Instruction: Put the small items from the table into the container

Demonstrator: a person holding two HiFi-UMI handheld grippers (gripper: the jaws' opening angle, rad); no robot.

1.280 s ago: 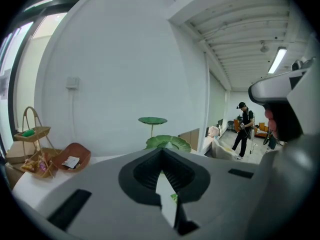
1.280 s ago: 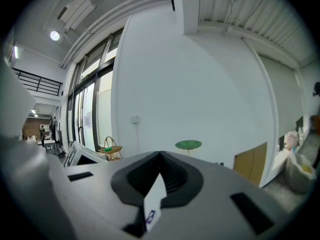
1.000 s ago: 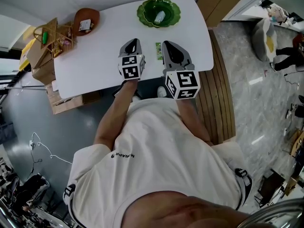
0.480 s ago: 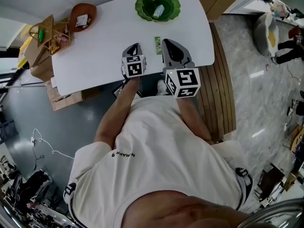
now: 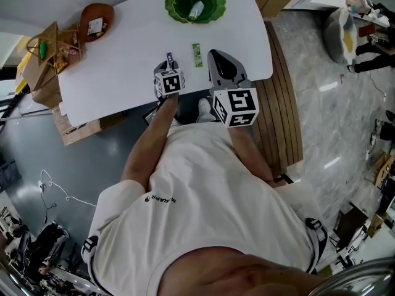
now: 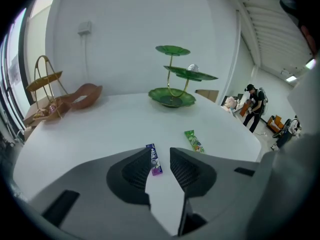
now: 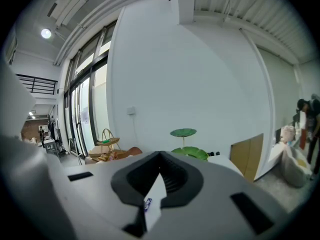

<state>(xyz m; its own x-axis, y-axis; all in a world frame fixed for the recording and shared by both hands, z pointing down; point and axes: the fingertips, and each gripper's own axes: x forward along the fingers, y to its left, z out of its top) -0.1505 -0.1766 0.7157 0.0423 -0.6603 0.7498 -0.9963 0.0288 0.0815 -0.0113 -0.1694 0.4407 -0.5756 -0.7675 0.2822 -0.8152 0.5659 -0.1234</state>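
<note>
On the white table (image 5: 123, 60), well short of the green tiered dish (image 5: 171, 2) and on the person's side of it, lies the purple packet (image 5: 168, 57), flat and untouched. It sits in the gap of the left gripper (image 6: 160, 152), whose jaws are opening around it. The ribbed pads stand on either side and do not press on it yet.

That is the change. A second ago this gripper was clenched and held higher above the table edge, hiding the packet from the head view. It has since dropped to the tabletop and tipped nose-down, and the packet now shows ahead of it. I read this as the approach to a pick-up, with the closing, the lift and the carry to the dish all left to do.

A green packet (image 5: 197, 55) lies on the same side of the dish, slightly nearer to it, and is also waiting. One pale item (image 5: 196, 9) already rests in the dish's lowest tier.

The right gripper (image 7: 160, 156) hangs over the table edge farthest from the dish, barely moved, its jaw tips together and nothing between them. A brown bowl (image 5: 95, 22) sits well to the left of the dish.
</note>
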